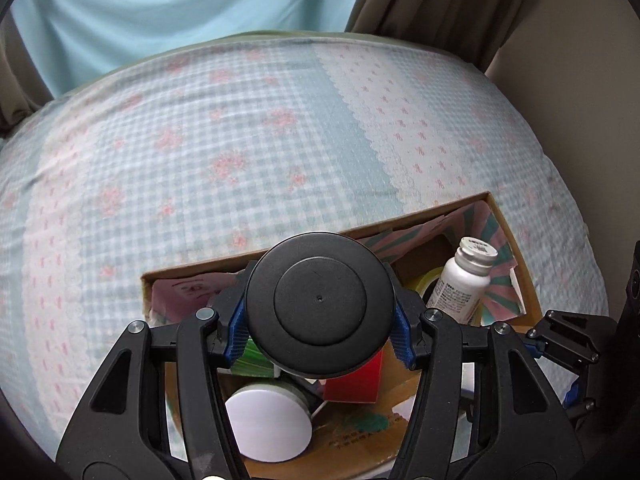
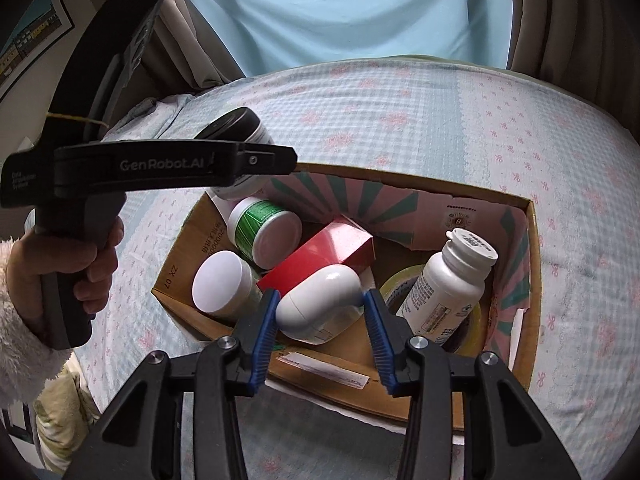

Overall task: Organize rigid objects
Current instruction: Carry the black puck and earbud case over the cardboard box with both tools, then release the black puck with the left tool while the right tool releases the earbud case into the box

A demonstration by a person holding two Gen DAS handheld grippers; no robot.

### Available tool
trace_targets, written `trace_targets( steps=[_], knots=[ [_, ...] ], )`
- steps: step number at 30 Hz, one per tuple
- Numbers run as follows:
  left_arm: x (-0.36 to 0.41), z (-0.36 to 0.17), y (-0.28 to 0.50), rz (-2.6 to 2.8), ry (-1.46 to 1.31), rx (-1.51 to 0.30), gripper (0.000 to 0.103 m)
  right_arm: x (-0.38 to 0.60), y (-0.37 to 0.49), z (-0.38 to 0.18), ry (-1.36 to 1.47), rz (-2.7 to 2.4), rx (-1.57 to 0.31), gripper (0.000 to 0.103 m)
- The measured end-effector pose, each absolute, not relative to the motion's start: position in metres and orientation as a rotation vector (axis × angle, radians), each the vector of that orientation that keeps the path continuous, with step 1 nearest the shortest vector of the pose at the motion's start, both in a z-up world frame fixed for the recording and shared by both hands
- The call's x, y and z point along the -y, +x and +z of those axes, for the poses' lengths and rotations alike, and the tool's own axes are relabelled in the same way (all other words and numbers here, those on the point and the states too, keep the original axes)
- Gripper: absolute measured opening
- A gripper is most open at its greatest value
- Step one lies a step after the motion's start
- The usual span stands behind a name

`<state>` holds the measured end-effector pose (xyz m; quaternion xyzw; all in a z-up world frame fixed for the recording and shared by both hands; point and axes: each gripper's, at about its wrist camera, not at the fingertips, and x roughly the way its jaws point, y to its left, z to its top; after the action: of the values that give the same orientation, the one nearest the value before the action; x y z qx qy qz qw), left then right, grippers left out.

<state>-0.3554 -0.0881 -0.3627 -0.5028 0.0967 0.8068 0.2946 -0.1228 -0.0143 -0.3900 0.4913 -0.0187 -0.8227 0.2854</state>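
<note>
My left gripper [image 1: 320,322] is shut on a black-lidded jar [image 1: 319,304] and holds it above the cardboard box [image 1: 192,270]. The jar also shows in the right wrist view [image 2: 236,128], over the box's far left corner. My right gripper [image 2: 320,320] is shut on a white oval container [image 2: 320,300] over the box's [image 2: 532,264] near side. Inside lie a red box [image 2: 320,254], a green-labelled jar [image 2: 262,226], a white-lidded jar [image 2: 220,282] and a white pill bottle [image 2: 448,288] on a tape roll [image 2: 394,284].
The box sits on a bed with a blue checked floral sheet [image 1: 200,140]. Curtains [image 1: 432,0] and a wall stand behind. A hand in a fluffy sleeve [image 2: 44,280] holds the left gripper's handle at the left of the right wrist view.
</note>
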Motion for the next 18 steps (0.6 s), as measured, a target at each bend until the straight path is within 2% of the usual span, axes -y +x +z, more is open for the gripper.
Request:
trace_targets(
  steps=[12, 13, 14, 15, 16, 17, 18],
  knots=[
    [0.073, -0.392, -0.358, 2.08, -1.392, -0.357, 0.055, 0.016, -0.127, -0.423, 1.336, -2.179, 0.005, 0.039],
    [0.073, -0.392, -0.359, 2.076, -1.396, -0.344, 0.081, 0.015, -0.128, -0.423, 1.341, -2.177, 0.015, 0.039],
    [0.074, -0.39, -0.359, 2.079, -1.395, -0.335, 0.101, 0.014, -0.13, -0.424, 1.355, -2.183, 0.017, 0.04],
    [0.075, -0.386, -0.359, 2.091, -1.375, -0.319, 0.103, 0.013, -0.132, -0.424, 1.367, -2.195, 0.011, 0.045],
    [0.076, -0.382, -0.359, 2.09, -1.36, -0.304, 0.103, 0.012, -0.132, -0.424, 1.373, -2.208, 0.002, 0.061],
    [0.077, -0.378, -0.359, 2.092, -1.345, -0.291, 0.103, 0.01, -0.132, -0.423, 1.372, -2.222, -0.001, 0.072],
    [0.078, -0.375, -0.358, 2.102, -1.336, -0.288, 0.103, 0.007, -0.131, -0.422, 1.362, -2.241, -0.001, 0.092]
  ],
)
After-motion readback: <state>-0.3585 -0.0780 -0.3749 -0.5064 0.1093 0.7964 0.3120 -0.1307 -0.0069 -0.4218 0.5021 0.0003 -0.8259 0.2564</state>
